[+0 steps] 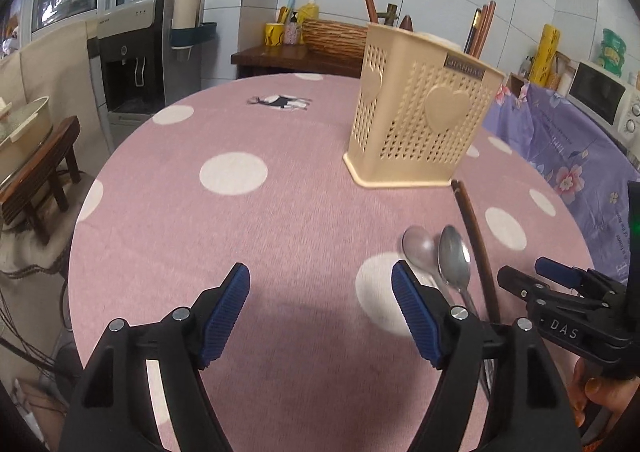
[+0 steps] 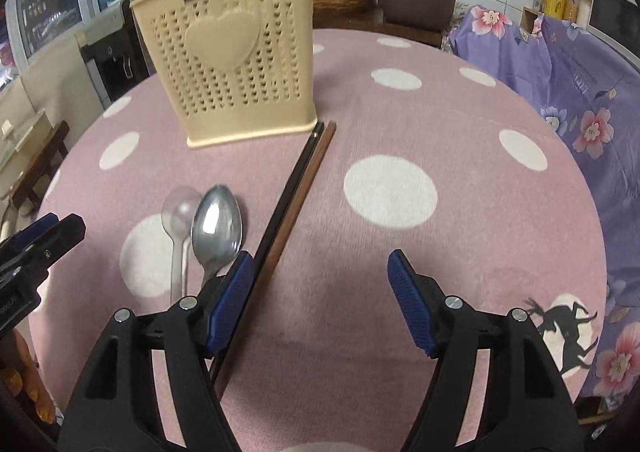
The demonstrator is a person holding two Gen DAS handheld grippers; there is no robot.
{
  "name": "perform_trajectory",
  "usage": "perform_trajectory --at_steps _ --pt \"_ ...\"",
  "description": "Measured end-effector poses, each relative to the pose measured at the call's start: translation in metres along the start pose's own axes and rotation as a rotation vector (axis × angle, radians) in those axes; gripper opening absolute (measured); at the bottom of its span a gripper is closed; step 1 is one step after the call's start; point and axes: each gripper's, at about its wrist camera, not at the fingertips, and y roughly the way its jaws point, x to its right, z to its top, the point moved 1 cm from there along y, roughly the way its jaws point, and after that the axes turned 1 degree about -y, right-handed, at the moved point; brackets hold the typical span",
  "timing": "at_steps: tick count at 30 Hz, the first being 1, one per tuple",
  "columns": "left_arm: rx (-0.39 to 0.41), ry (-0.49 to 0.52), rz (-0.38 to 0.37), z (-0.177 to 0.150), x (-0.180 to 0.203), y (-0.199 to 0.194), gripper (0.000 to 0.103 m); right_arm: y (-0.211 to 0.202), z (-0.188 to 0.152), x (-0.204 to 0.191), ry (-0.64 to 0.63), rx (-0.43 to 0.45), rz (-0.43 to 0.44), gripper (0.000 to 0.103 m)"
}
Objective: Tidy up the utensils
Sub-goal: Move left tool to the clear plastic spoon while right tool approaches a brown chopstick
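A beige perforated utensil holder stands upright on the pink polka-dot table, with several chopsticks and a spoon handle sticking out of it. A steel spoon and a clear plastic spoon lie side by side in front of it. A pair of chopsticks lies to their right. My left gripper is open and empty, left of the spoons. My right gripper is open and empty, just right of the chopsticks.
The round table has its edge at the left. A chair draped in purple floral cloth stands at the right. A wooden sideboard with cups and a basket is behind the table. A water dispenser stands far left.
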Motion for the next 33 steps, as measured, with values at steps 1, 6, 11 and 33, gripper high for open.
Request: perform_trajectory --at_steps 1,6,11,33 --pt "-0.003 0.0 -0.004 -0.001 0.0 0.0 0.073 0.001 -0.001 -0.002 -0.001 -0.007 0.005 0.07" --pt "0.002 0.012 -0.005 -0.006 0.006 -0.002 0.073 0.005 -0.003 -0.008 -0.007 -0.027 -0.015 0.07" --pt "-0.007 0.026 -0.009 -0.01 0.01 -0.001 0.074 0.0 -0.007 0.01 0.016 -0.048 -0.084 0.07" --pt "-0.054 0.06 -0.025 -0.016 0.035 0.007 0.074 -0.009 -0.011 0.026 0.041 -0.05 -0.091 0.07"
